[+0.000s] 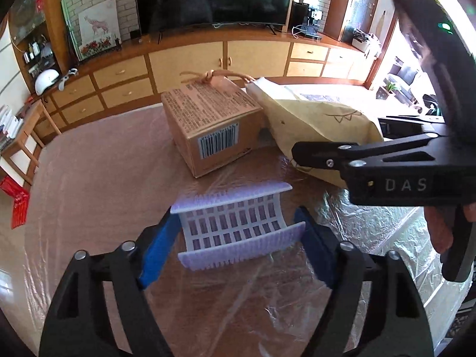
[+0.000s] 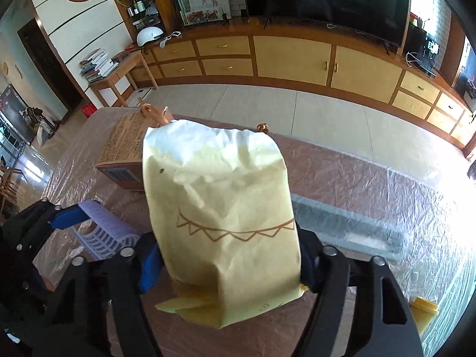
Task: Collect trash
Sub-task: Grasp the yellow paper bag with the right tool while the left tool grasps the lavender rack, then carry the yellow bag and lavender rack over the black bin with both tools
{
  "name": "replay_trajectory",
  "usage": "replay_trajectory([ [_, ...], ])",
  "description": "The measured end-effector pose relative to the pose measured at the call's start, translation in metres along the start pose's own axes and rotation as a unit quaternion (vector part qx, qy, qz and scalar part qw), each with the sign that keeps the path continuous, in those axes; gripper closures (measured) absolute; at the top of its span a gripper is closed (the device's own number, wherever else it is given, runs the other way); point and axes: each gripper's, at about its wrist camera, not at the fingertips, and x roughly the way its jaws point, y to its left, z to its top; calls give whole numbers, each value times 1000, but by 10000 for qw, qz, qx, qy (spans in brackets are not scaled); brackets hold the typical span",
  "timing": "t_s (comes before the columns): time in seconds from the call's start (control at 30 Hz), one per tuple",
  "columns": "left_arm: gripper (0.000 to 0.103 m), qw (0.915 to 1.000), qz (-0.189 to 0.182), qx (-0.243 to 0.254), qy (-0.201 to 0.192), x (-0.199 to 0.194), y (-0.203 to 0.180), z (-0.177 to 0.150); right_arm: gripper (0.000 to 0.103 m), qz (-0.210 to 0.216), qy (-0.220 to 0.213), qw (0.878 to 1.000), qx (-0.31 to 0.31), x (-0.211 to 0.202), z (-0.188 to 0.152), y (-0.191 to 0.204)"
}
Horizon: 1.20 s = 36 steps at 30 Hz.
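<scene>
A curved lavender plastic grid piece (image 1: 235, 223) lies on the film-covered table (image 1: 98, 184). My left gripper (image 1: 236, 248) has its blue pads (image 1: 156, 250) against both ends of it, shut on it. A yellow paper bag (image 2: 220, 208) with a brown zigzag line fills the gap of my right gripper (image 2: 229, 264), whose pads press its two sides. In the left wrist view this bag (image 1: 315, 119) leans against a cardboard box (image 1: 214, 125), with the right gripper (image 1: 342, 141) around its near end. The lavender piece (image 2: 104, 238) and a left pad (image 2: 68, 215) show at the right wrist view's left edge.
The cardboard box (image 2: 125, 148), with a knotted cord on top, stands at the table's far side. A yellow scrap (image 2: 425, 312) lies on the crinkled film at the right. Beyond the table are tiled floor, a long wooden cabinet (image 2: 294, 56) and a television.
</scene>
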Motion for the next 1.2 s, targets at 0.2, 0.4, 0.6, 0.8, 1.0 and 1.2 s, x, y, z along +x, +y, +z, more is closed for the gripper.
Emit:
replay_trajectory([
  [0.2, 25, 9999, -140, -69, -25, -3, 6, -1, 46, 263, -174, 9994, 113, -17, -17, 2],
  [0.4, 25, 9998, -168, -93, -38, -13, 10, -7, 46, 355, -422, 9978, 380, -44, -37, -2],
  [0.6, 25, 9996, -232, -102, -109, -33, 8, -16, 46, 332, -581, 9959, 608, -73, -61, -3],
  [0.8, 25, 9994, -248, 56, -229, -55, 1, -27, 47, 368, -660, 9942, 770, -97, -90, 1],
  [1.0, 25, 9989, -292, 259, -257, -76, -11, -46, 47, 381, -667, 9927, 931, -115, -122, 8],
  [1.2, 25, 9982, -321, 422, -276, -97, -22, -67, 47, 384, -662, 9924, 968, -134, -156, 22],
])
